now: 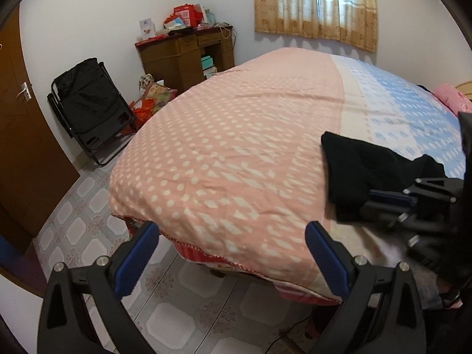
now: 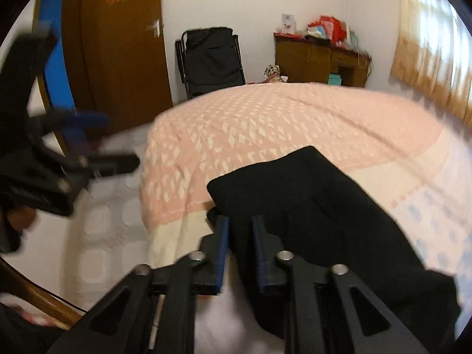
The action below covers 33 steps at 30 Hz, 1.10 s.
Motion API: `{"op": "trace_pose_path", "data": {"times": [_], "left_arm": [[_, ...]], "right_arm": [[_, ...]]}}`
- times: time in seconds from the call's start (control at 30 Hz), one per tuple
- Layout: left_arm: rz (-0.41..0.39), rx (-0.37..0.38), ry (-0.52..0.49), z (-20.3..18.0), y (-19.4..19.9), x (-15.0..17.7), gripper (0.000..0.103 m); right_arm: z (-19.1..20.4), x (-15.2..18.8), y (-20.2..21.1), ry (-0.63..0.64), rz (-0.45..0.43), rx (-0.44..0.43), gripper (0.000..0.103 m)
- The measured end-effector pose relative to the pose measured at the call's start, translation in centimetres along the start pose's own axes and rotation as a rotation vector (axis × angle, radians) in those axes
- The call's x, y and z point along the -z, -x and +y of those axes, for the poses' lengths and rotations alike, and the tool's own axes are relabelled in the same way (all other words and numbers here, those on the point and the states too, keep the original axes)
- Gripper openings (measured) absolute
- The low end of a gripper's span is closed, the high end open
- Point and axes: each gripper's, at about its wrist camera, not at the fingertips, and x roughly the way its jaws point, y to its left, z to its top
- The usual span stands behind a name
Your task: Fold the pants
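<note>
Black pants (image 2: pixel 309 206) lie folded on the bed (image 1: pixel 236 147), near its front edge where pink meets cream. Right gripper (image 2: pixel 240 230) pinches a fold of the pants. Left gripper (image 1: pixel 233 236) spread wide, empty, over the bed's corner.

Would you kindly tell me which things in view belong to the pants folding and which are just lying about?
Part of the job:
- black pants on the bed
- right gripper, closed on the pants' edge
- left gripper, open and empty

Just lying about:
- black folding chair
- cluttered wooden desk
- curtain
- pink pillow
</note>
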Motion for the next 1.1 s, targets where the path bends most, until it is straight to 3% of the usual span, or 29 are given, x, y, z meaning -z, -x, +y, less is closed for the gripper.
{"op": "trace_pose_path", "data": {"times": [0.1, 0.23, 0.4, 0.5, 0.6, 0.67, 0.7, 0.73, 0.8, 0.87, 0.93, 1.0, 1.1], "left_arm": [[0.009, 0.016, 0.006, 0.4, -0.3, 0.2, 0.101], [0.008, 0.033, 0.002, 0.2, -0.3, 0.3, 0.101], [0.003, 0.025, 0.003, 0.1, -0.1, 0.2, 0.101], [-0.001, 0.009, 0.004, 0.6, 0.1, 0.2, 0.101], [-0.016, -0.022, 0.019, 1.7, 0.4, 0.0, 0.101], [-0.026, -0.049, 0.044, 2.7, 0.5, -0.3, 0.101], [-0.028, -0.063, 0.061, 3.3, 0.5, -0.5, 0.101], [-0.029, -0.074, 0.079, 3.9, 0.5, -0.6, 0.101], [-0.031, -0.081, 0.127, 5.1, 0.6, -0.8, 0.101], [-0.031, -0.059, 0.172, 6.0, 0.7, -0.7, 0.101], [-0.027, -0.047, 0.183, 6.2, 0.5, -0.4, 0.101], [-0.023, -0.05, 0.174, 6.2, 0.2, -0.2, 0.101], [-0.022, -0.037, 0.17, 5.8, 0.0, -0.2, 0.101]], "right_arm": [[-0.9, -0.3, 2.0, -0.059, -0.039, -0.044, 0.01], [-0.8, -0.1, 3.7, 0.067, -0.021, 0.086, 0.01], [1.0, 1.5, 1.4, 0.174, 0.094, 0.096, 0.01], [1.6, 1.7, 1.2, 0.159, 0.07, 0.135, 0.01], [-0.4, 0.5, 2.6, -0.062, 0.011, 0.024, 0.011], [-1.7, 0.2, 3.6, -0.241, -0.036, -0.11, 0.014], [-2.2, 0.3, 3.7, -0.333, -0.044, -0.218, 0.023], [-2.4, 0.5, 3.3, -0.407, -0.039, -0.31, 0.04], [-2.8, 1.3, 1.9, -0.549, -0.017, -0.434, 0.063], [-3.2, 2.4, 0.3, -0.654, 0.013, -0.487, 0.064], [-4.4, 3.6, -1.1, -0.758, 0.029, -0.466, 0.063], [-5.4, 4.8, -1.5, -0.884, -0.022, -0.495, 0.063], [-5.8, 4.9, -1.3, -0.973, -0.05, -0.466, 0.063]]}}
